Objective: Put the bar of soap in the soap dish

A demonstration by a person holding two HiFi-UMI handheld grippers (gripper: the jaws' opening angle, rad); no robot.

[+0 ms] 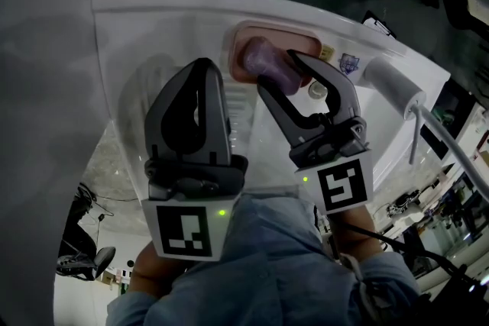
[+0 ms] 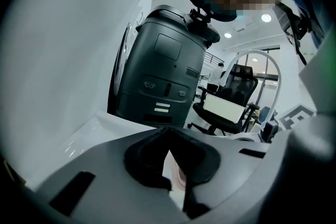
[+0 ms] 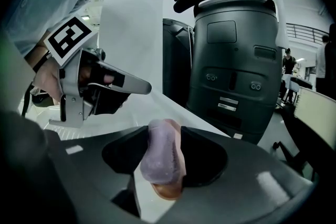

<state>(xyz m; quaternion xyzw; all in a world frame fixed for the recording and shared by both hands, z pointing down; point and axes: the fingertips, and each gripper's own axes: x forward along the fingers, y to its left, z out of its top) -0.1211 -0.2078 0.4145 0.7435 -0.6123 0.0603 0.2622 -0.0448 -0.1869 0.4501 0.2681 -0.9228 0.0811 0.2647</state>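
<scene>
A purple bar of soap (image 1: 263,59) lies in the pink soap dish (image 1: 238,42) at the back of the white basin. My right gripper (image 1: 276,71) is open, with one jaw on each side of the bar. In the right gripper view the soap (image 3: 161,157) stands on edge between the dark pads, over the dish's rim (image 3: 167,191). The pads do not press on it. My left gripper (image 1: 200,69) hovers to the left of the dish, shut and empty. Its closed tip (image 3: 143,86) also shows in the right gripper view.
The white basin (image 1: 153,34) slopes away under both grippers. A white faucet (image 1: 393,84) sticks out at the right, and a small round fitting (image 1: 317,90) sits near the dish. A large dark grey machine (image 2: 163,71) stands beyond the basin. An office chair (image 2: 236,86) is further back.
</scene>
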